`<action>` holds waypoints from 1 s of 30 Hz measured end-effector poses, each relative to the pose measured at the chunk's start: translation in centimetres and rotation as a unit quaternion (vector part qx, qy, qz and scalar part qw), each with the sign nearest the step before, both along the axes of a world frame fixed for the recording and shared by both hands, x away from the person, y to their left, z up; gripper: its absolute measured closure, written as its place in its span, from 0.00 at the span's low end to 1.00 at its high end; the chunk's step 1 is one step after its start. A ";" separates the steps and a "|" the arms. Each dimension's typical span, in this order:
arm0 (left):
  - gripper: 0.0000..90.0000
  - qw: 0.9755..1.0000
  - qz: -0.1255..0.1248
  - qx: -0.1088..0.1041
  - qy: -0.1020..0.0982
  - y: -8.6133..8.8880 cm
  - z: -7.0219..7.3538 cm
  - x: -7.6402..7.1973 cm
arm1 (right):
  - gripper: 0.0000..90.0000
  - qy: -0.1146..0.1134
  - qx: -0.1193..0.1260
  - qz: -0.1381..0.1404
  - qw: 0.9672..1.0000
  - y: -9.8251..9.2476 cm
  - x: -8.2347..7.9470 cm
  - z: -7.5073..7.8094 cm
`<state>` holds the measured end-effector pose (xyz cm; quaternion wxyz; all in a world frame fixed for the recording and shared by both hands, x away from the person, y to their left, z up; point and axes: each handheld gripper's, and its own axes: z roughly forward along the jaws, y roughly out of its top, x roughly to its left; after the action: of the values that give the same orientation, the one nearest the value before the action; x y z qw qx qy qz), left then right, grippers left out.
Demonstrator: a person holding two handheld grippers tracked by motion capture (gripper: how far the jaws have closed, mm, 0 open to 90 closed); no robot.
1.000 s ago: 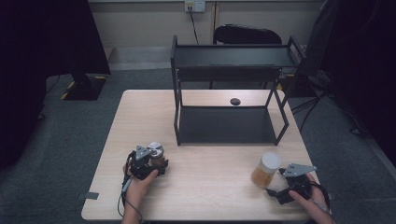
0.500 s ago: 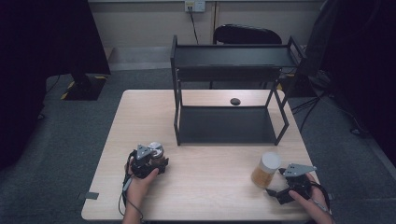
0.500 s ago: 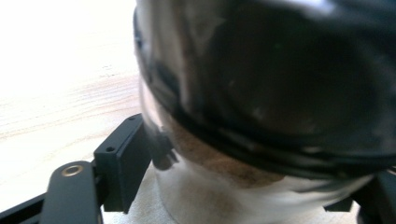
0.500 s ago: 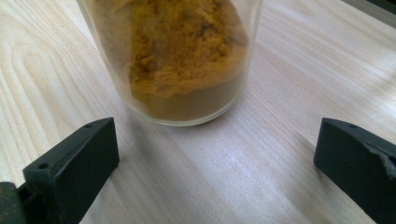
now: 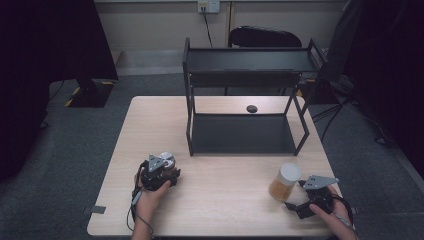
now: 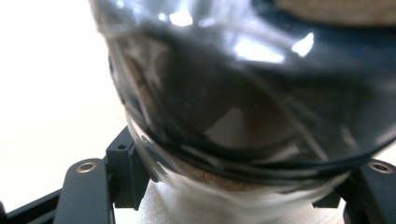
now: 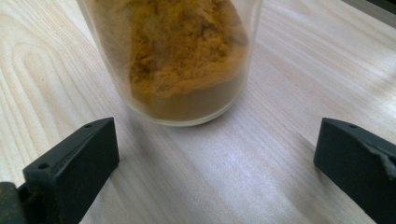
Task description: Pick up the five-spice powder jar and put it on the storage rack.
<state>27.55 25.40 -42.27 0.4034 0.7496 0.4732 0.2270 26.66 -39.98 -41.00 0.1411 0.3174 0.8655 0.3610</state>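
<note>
A glass jar with dark contents (image 6: pixel 243 93) and a silver lid (image 5: pixel 166 161) stands at the front left of the table. My left gripper (image 5: pixel 161 172) has just been closing its jaws, and the jar sits pressed between them (image 6: pixel 233 186). At the front right stands a jar of orange powder (image 5: pixel 286 182) with a white lid. My right gripper (image 5: pixel 299 199) rests on the table just behind it, open. In the right gripper view the orange jar (image 7: pixel 177 56) is ahead of the wide-apart jaws (image 7: pixel 215 144), not between them.
A black two-level metal rack (image 5: pixel 245 100) stands at the back middle of the light wooden table (image 5: pixel 225 210). A small black disc (image 5: pixel 251 108) lies on the table behind it. A dark chair (image 5: pixel 262 37) is beyond the far edge.
</note>
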 end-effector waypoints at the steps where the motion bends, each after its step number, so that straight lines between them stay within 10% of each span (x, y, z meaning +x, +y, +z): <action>1: 0.34 1.000 0.001 0.000 0.000 0.0 0.0 0.0 | 0.00 0.000 0.000 0.000 1.000 0.0 0.0 0.0; 30: 0.35 0.999 -0.044 -0.003 0.007 -2.5 1.7 1.4 | 0.00 0.000 0.000 0.000 1.000 0.0 0.0 0.0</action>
<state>28.94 22.95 -40.54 0.4121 0.7700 0.4430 0.2024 26.66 -39.98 -41.00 0.1411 0.3173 0.8655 0.3609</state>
